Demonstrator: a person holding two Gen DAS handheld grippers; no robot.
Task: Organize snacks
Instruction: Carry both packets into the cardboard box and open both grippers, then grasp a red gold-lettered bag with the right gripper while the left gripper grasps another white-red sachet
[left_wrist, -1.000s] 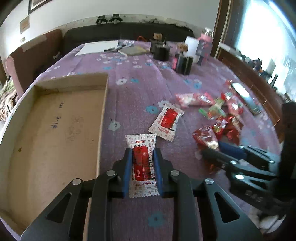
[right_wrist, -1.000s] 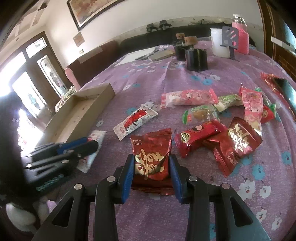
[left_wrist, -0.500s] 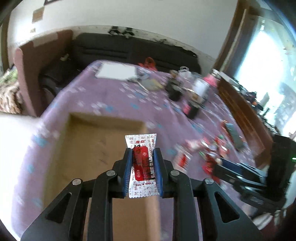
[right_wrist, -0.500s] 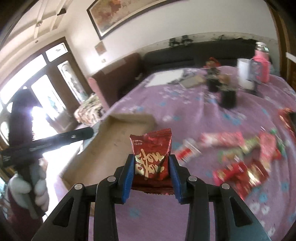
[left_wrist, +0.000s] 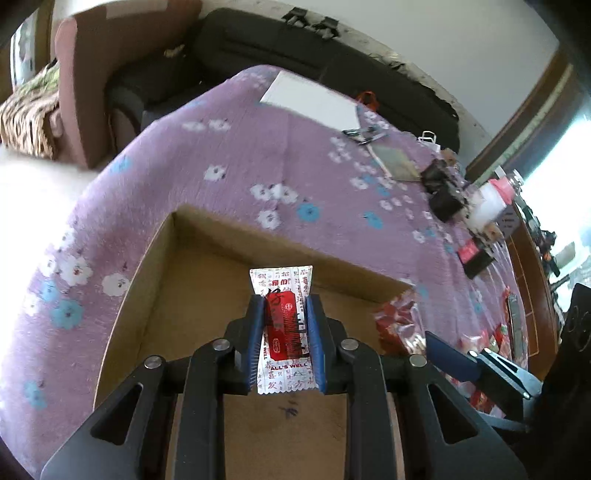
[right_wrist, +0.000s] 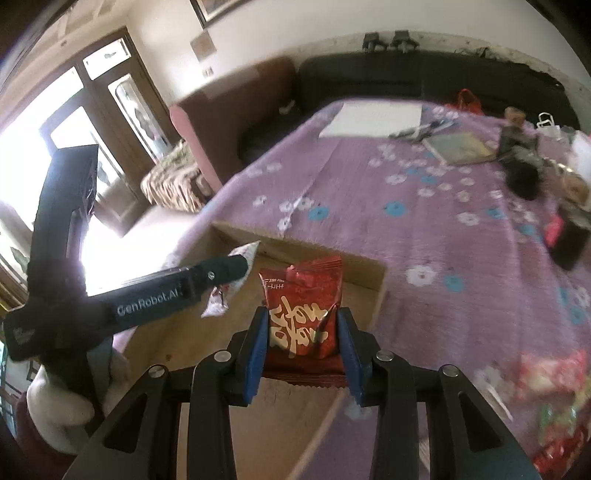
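We hold a white-and-red flat sachet (left_wrist: 284, 325) clenched in the left claw (left_wrist: 284, 332) and a dark red foil snack pouch (right_wrist: 301, 314) in the right claw (right_wrist: 301, 343), both above the shallow brown cardboard tray (left_wrist: 155, 295). We should lower them well inside its walls, apart, before releasing.

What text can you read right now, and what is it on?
"ALL'S WELL": white-and-red sachet in the left gripper; its Chinese print is too small.
"GenRobot.AI": left gripper's finger, right wrist view.
Gold script on the red snack pouch in the right gripper: illegible.
Marker scrawl on the cardboard box floor: illegible.
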